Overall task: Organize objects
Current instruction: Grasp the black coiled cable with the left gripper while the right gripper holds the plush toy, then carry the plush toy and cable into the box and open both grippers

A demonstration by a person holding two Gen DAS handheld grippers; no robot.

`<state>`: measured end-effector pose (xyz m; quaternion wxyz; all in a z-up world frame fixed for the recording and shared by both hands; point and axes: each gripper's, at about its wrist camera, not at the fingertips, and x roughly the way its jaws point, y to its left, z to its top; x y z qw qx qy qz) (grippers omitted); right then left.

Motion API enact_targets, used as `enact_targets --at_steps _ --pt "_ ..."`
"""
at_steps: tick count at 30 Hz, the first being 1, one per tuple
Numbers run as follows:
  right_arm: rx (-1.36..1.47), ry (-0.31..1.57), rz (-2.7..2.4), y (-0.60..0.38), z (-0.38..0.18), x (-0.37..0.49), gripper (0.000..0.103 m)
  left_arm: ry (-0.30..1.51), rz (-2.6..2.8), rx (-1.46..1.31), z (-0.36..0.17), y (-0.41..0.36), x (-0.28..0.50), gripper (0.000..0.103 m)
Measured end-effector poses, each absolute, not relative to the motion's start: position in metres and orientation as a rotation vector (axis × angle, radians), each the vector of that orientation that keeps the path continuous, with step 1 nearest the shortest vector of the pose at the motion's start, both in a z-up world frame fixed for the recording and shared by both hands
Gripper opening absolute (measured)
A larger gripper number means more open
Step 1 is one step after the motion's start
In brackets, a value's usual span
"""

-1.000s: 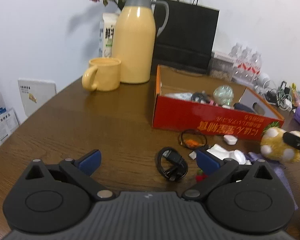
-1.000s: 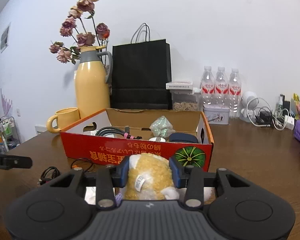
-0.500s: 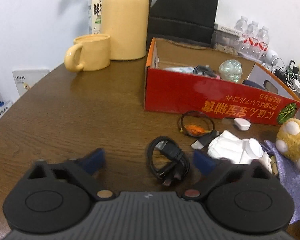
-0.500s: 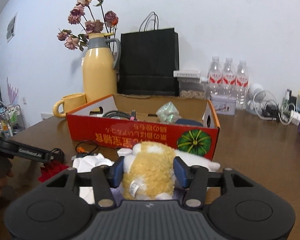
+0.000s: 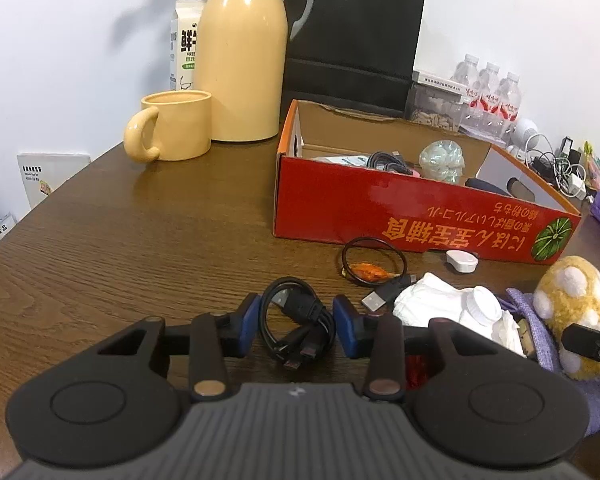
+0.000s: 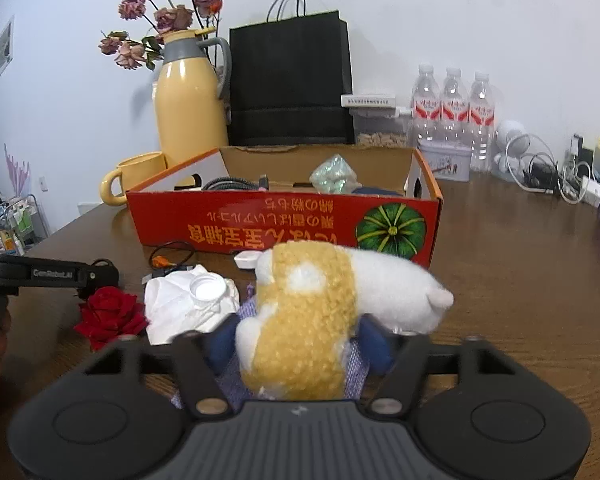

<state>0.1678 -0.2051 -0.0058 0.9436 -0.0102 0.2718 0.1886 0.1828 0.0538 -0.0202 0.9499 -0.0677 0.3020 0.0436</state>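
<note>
Cable coil (image 5: 298,326) on the surface (image 5: 140,240) between closing left gripper (image 5: 296,320) pads, before the red box (image 5: 416,216). Plush toy (image 6: 316,320) clamped in right gripper (image 6: 300,344).

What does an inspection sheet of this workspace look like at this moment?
Surface: brown wooden table.
Job's things: open red box already holds cables and a wrapped ball; plush toy, coiled black cable, tissue, red rose, white cap lie in front of it.
Clutter: yellow flask, mug, black bag, water bottles.
Grippers: left gripper closing around the black cable; right gripper shut on the plush toy.
Cables: thin looped cable by the box; white tangle at far right.
Surroundings: white wall, dried flowers.
</note>
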Motion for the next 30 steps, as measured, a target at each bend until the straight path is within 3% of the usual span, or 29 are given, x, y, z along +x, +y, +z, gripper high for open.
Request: enact_targets --at_steps 5,18,30 --pt "0.009 0.522 0.379 -0.210 -0.002 0.162 0.045 0.577 0.070 -0.140 -0.014 0.054 0.175 0.040" --pt "-0.012 0.383 0.395 -0.212 0.032 0.157 0.045 0.439 0.002 -0.134 0.034 0.037 0.167 0.040" --pt "-0.030 0.256 0.418 -0.188 0.074 0.215 0.045 0.342 -0.042 -0.127 0.075 0.011 0.231 0.040"
